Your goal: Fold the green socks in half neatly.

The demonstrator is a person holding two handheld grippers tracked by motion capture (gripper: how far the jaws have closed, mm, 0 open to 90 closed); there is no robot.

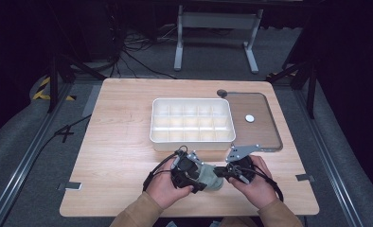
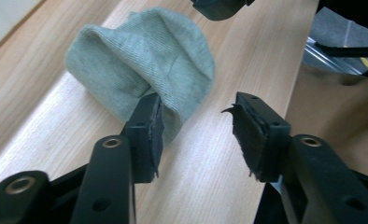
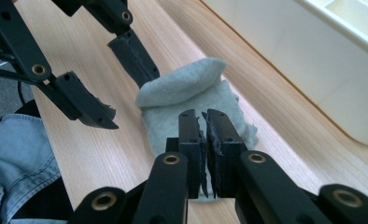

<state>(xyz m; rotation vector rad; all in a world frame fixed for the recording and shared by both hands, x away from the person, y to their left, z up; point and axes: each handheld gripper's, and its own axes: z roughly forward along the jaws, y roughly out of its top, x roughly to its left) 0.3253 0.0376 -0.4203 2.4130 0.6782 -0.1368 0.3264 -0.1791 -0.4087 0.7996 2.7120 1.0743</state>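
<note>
A pale wooden table (image 1: 123,142) fills the centre of the high view, standing on grey carpet in a dark room with cables and a white metal frame (image 1: 217,33) along the top of the frame. A white compartment tray (image 1: 192,140) sits mid-table, its cells too washed out to read for contents; no writing or labels are legible anywhere. To its right lies a dark-rimmed clear panel (image 1: 262,132) carrying a small white disc (image 1: 249,118). At the lower centre, two hands meet over a folded grey-green knit cloth (image 1: 212,176), partly hidden by the tools. The left gripper (image 2: 198,128) has its jaws spread, one jaw touching the cloth's edge. The right gripper (image 3: 205,140) has its jaws pressed together over the cloth; whether fabric is pinched between them cannot be told. Blue denim (image 3: 18,154) is cut off at the lower left of the right gripper view.
</note>
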